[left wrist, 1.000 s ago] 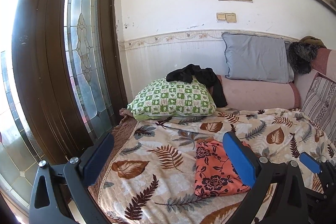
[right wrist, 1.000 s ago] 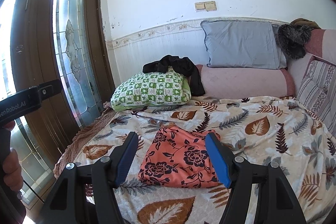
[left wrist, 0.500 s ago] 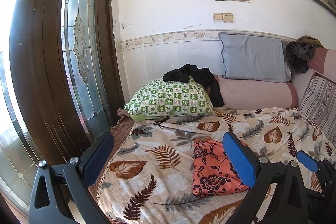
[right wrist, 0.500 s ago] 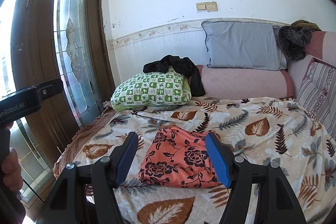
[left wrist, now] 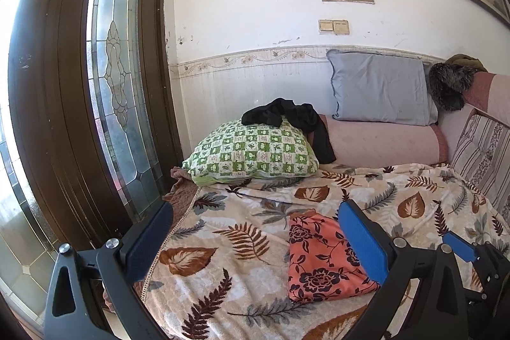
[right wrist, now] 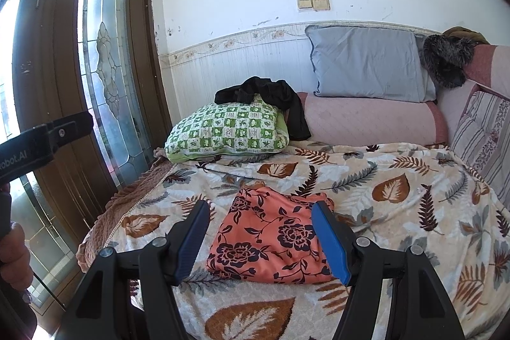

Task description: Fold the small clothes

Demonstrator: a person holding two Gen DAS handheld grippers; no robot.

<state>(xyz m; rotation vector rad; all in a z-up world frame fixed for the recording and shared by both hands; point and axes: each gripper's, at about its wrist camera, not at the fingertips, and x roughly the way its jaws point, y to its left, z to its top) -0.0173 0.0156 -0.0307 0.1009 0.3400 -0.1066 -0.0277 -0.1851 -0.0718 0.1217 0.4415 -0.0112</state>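
A small coral garment with a dark flower print (right wrist: 271, 241) (left wrist: 322, 260) lies folded into a flat rectangle on the leaf-patterned blanket (right wrist: 398, 196) (left wrist: 223, 244). My right gripper (right wrist: 259, 228) hovers over its near edge, open, with nothing between the blue pads. My left gripper (left wrist: 255, 231) is open too and holds nothing; the garment lies just inside its right finger. The right gripper's blue tip (left wrist: 459, 247) shows at the lower right of the left wrist view. A black garment (right wrist: 267, 97) (left wrist: 293, 120) lies crumpled on the green checked pillow (right wrist: 226, 133) (left wrist: 251, 153).
A grey pillow (right wrist: 366, 62) leans on a pink bolster (right wrist: 369, 120) against the back wall. A striped cushion (right wrist: 484, 136) and a furry dark item (right wrist: 446, 59) sit at the right. A dark wooden door with leaded glass (left wrist: 111, 85) stands left of the bed. A hand (right wrist: 12, 250) grips the left tool.
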